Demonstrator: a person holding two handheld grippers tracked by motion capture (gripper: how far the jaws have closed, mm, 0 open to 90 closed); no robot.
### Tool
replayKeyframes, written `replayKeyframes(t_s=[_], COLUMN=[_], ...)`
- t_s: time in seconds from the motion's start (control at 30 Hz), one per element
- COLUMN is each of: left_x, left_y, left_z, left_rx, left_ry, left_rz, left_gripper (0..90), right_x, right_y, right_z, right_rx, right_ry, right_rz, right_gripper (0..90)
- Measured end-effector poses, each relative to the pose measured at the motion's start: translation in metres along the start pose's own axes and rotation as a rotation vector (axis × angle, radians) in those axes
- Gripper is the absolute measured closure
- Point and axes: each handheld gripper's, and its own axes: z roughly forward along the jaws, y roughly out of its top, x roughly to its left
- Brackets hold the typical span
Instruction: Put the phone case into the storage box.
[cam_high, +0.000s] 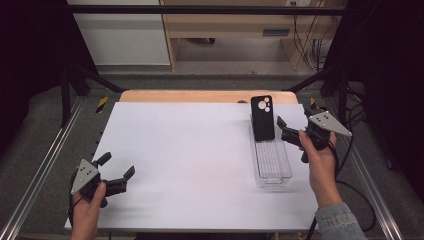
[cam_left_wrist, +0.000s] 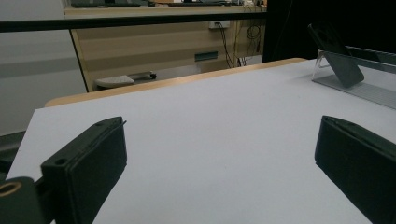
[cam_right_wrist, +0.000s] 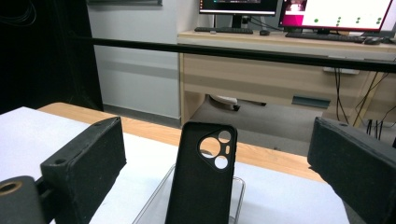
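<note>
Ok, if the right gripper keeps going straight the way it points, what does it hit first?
Most likely the black phone case leaning upright in the clear tray; it sits centred between the right gripper's open jaws, though depth is hard to judge.

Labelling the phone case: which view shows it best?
Right gripper view: the phone case is close, centred, camera cutouts clear. High view shows it small, standing in the clear tray. Left gripper view shows it far off, dim.

Phone case (cam_high: 262, 118): black, matt, looks like soft plastic or rubber; smooth. Tray (cam_high: 272, 165) under it: clear glossy plastic. Table (cam_high: 190, 165): matt white sheet, smooth, over a pale wood edge at the far side. Right gripper (cam_high: 290, 131) and left gripper (cam_high: 118, 169): matt black pads, slightly grainy; top plates grey, metal-looking.
</note>
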Motion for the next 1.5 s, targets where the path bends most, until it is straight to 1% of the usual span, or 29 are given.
replayKeyframes(t_s=[0.2,0.6,1.0,1.3,1.5], left_x=[0.0,0.0,0.0,-0.001,0.0], left_y=[0.0,0.0,0.0,0.0,0.0], left_z=[0.0,-0.001,-0.001,-0.004,-0.008], left_rx=[0.001,0.0,0.0,0.001,-0.006], left_ry=[-0.003,-0.008,-0.01,-0.019,-0.015], left_rz=[0.003,0.003,0.001,0.001,-0.01], left_gripper=[2.5,2.3,2.3,2.3,2.2], right_x=[-0.001,-0.003,-0.007,-0.013,-0.013], right_y=[-0.001,-0.007,-0.011,-0.02,-0.029], right_z=[-0.006,-0.014,-0.025,-0.038,-0.049], right_rx=[-0.015,-0.004,-0.014,-0.022,-0.026], right_ry=[0.002,0.027,0.031,0.029,0.045], right_rz=[-0.008,0.008,0.013,0.01,0.01], right_gripper=[3.9,3.7,4.1,4.3,4.0])
